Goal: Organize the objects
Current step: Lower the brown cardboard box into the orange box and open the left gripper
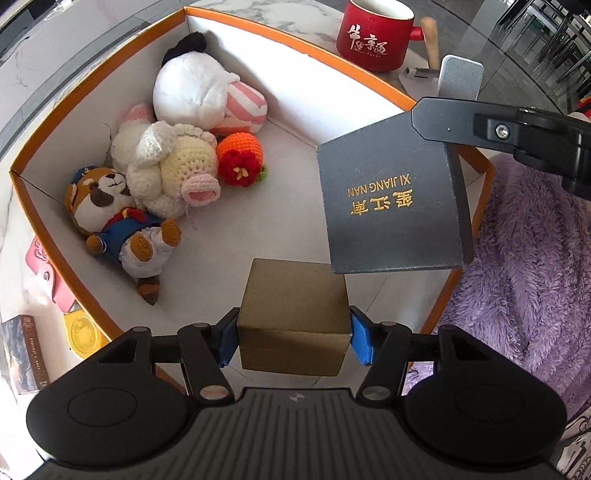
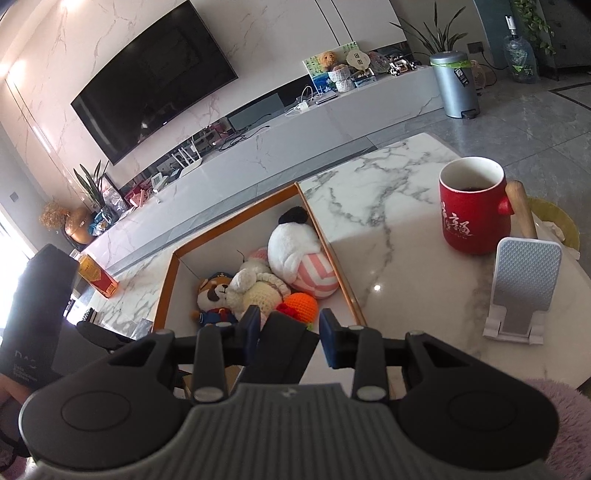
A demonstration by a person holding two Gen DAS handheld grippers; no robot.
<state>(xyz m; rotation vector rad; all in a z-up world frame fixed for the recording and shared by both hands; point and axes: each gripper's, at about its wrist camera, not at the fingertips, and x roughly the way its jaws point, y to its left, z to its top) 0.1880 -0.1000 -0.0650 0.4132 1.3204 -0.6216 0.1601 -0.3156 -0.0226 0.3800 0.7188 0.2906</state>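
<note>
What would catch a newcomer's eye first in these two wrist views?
Probably the orange-rimmed box with soft toys piled in its far-left corner, and two small boxes held over it. The left gripper clamps a gold box at the near edge, while the right gripper holds a dark grey box with gold lettering. A red mug stands on the marble table to the right.

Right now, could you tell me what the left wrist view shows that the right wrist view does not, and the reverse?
Only the left wrist view shows the gold box clamped in the left gripper, the gold lettering on the dark grey box held by the right gripper, and the purple fluffy fabric. Only the right wrist view shows the television, the grey bin and the long cabinet. Both show the orange-rimmed box of plush toys, the red mug and the phone stand.
</note>
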